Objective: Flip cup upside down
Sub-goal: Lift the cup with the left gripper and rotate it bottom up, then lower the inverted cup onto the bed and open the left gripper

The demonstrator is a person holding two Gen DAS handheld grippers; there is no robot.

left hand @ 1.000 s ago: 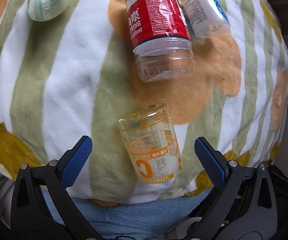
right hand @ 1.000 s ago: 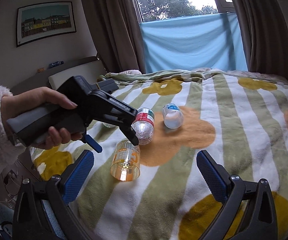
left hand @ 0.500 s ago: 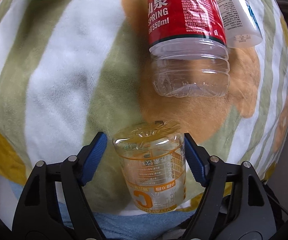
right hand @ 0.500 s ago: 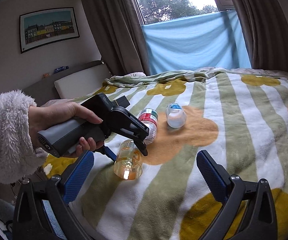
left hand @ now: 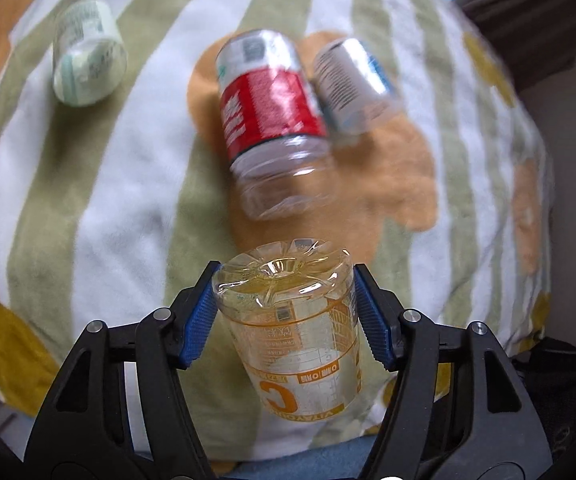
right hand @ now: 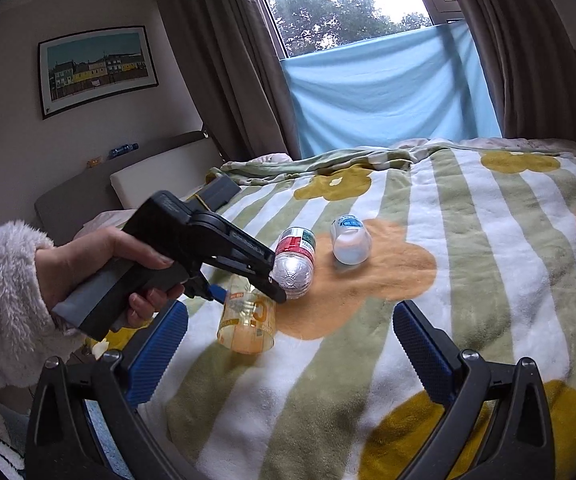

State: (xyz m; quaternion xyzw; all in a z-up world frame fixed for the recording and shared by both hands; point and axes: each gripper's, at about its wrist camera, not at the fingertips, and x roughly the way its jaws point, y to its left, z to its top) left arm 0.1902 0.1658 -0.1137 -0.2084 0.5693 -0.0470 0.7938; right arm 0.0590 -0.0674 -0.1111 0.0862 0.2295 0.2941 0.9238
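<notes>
Now orange-printed cup [left hand: 292, 320] clamped in left gripper [left hand: 286, 312], seemingly lifted; right gripper [right hand: 288, 340] apart.

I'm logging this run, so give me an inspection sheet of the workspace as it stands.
Surface: striped flower blanket on a bed.
Job's things: orange-print cup, lying tilted, base toward the left wrist camera.
Clutter: red-label bottle, blue-label cup beside it, green-label cup apart to the left; all on their sides.
Grippers: left claw shut on the orange-print cup, blue pads against its wall; right claw open, holding nothing.
Cables: nothing seen.
Surroundings: curtains, window with blue sheet, framed picture, headboard.
</notes>
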